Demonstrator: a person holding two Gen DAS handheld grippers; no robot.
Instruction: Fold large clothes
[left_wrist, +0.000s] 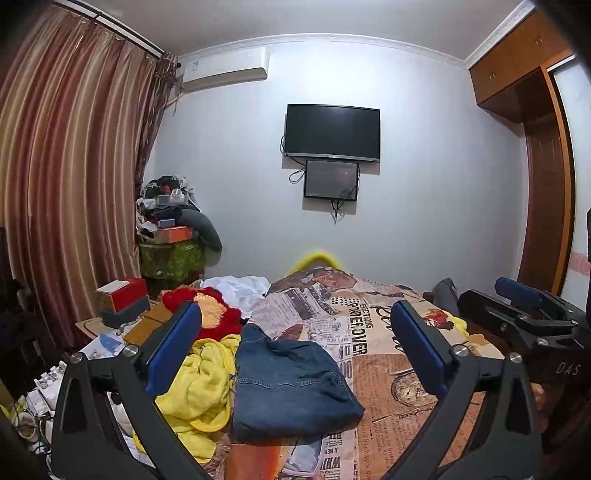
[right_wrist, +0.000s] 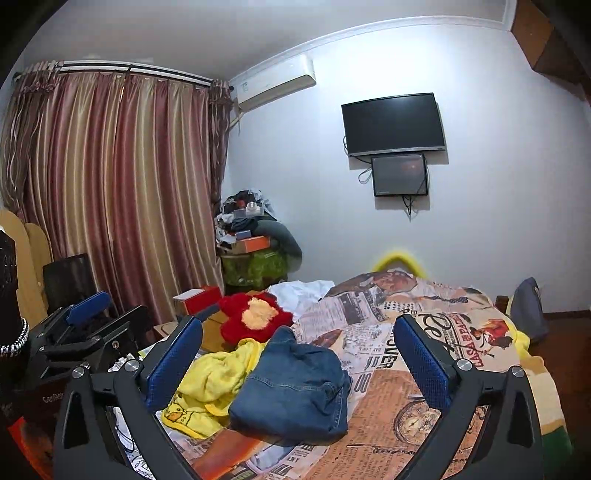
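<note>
A folded pair of blue jeans (left_wrist: 291, 384) (right_wrist: 295, 391) lies on the newspaper-print bedspread (left_wrist: 399, 373) (right_wrist: 424, 376). My left gripper (left_wrist: 295, 336) hovers just above and in front of the jeans, jaws wide open, nothing between its blue pads (left_wrist: 173, 347). My right gripper (right_wrist: 295, 343) hangs the same way over the jeans, open and empty, blue pads (right_wrist: 421, 358) wide apart. In the left wrist view the right gripper (left_wrist: 524, 306) shows at the right edge; in the right wrist view the left gripper (right_wrist: 88, 314) shows at the left.
A crumpled yellow garment (left_wrist: 199, 387) (right_wrist: 214, 380) lies left of the jeans, touching them. Behind it sit a red plush cushion (left_wrist: 214, 314) (right_wrist: 255, 317) and white cloth (left_wrist: 240, 288). Boxes (left_wrist: 125, 299) and clutter stand left of the bed; a wardrobe (left_wrist: 546, 177) stands right.
</note>
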